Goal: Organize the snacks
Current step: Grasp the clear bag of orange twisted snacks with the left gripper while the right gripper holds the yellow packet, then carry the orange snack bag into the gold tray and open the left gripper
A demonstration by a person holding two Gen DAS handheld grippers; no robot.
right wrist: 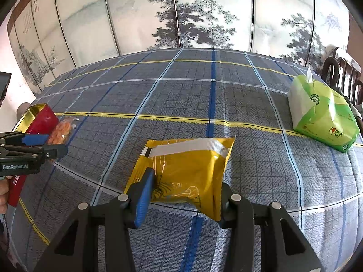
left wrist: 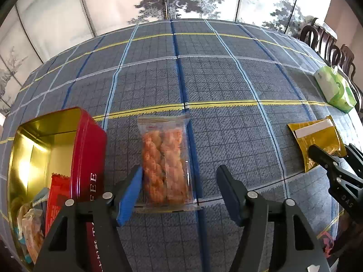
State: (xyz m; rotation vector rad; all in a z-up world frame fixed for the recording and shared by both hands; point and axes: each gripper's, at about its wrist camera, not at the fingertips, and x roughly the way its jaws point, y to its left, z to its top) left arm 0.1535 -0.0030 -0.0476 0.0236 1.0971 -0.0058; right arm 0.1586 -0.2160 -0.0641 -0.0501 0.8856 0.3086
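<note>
A clear packet of orange twisted pastry (left wrist: 166, 162) lies on the plaid tablecloth. My left gripper (left wrist: 179, 181) is open, its fingers on either side of the packet's near end. A red tin (left wrist: 87, 149) with a gold inside stands to the left and holds several snacks (left wrist: 55, 201). A yellow snack packet (right wrist: 188, 170) lies in front of my right gripper (right wrist: 185, 187), which is open with its fingers around the packet's near end. The yellow packet (left wrist: 317, 138) and right gripper (left wrist: 333, 158) also show in the left wrist view. The tin (right wrist: 43, 119) and pastry (right wrist: 60, 131) show far left.
A green tissue pack (right wrist: 322, 115) sits at the table's right side, also seen in the left wrist view (left wrist: 335, 88). Dark wooden chairs (left wrist: 326, 43) stand beyond the right edge. A painted folding screen (right wrist: 181, 11) stands behind the table.
</note>
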